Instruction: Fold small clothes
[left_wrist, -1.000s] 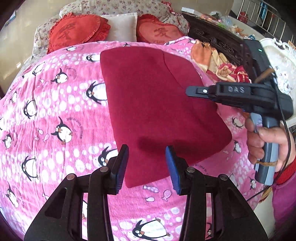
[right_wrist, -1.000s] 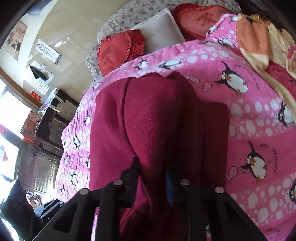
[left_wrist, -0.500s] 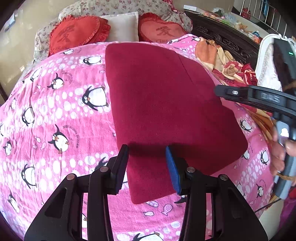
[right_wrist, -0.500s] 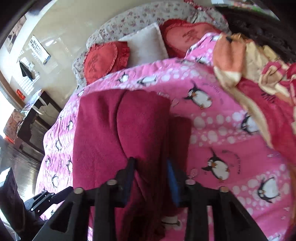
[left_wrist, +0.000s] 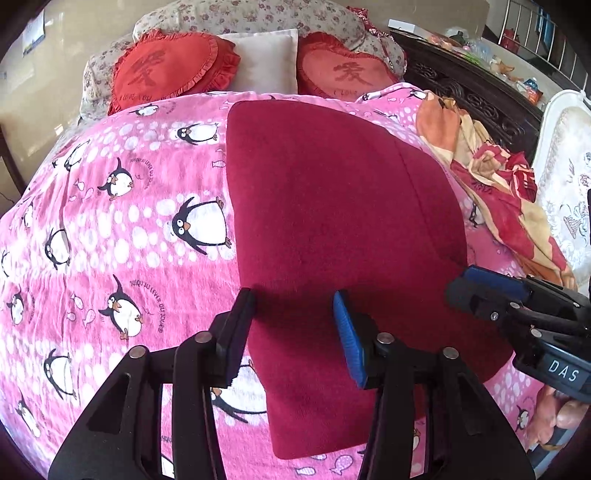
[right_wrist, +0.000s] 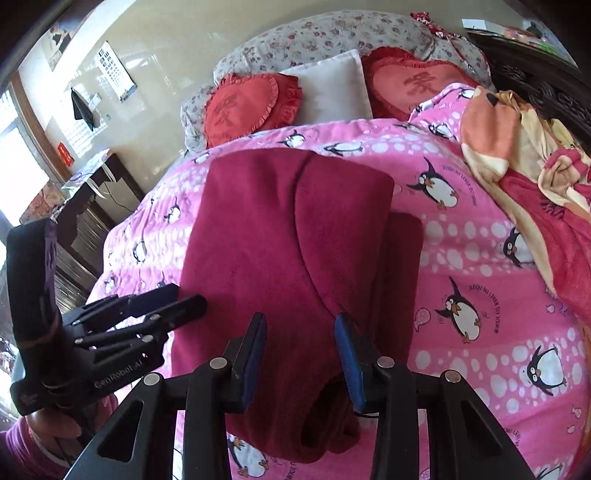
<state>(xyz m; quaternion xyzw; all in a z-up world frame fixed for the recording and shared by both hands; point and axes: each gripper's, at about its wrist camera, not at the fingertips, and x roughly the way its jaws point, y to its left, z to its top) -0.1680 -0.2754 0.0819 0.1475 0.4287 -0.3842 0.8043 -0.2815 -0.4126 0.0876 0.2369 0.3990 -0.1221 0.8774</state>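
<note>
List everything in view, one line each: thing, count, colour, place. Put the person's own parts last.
garment: 1, dark red, folded flat on the blanket, centre.
penguin blanket: 1, pink with white dots, covering the bed.
heart cushions: 2, red, at the head of the bed.
square pillow: 1, white, between the cushions.
floral pillow: 1, pale with small flowers, behind them.
crumpled blanket: 1, orange, cream and red, far right edge of the bed.
left gripper: 1, black with blue pads, open over the garment's near edge.
right gripper: 1, black with blue pads, open above the garment's near fold.
</note>
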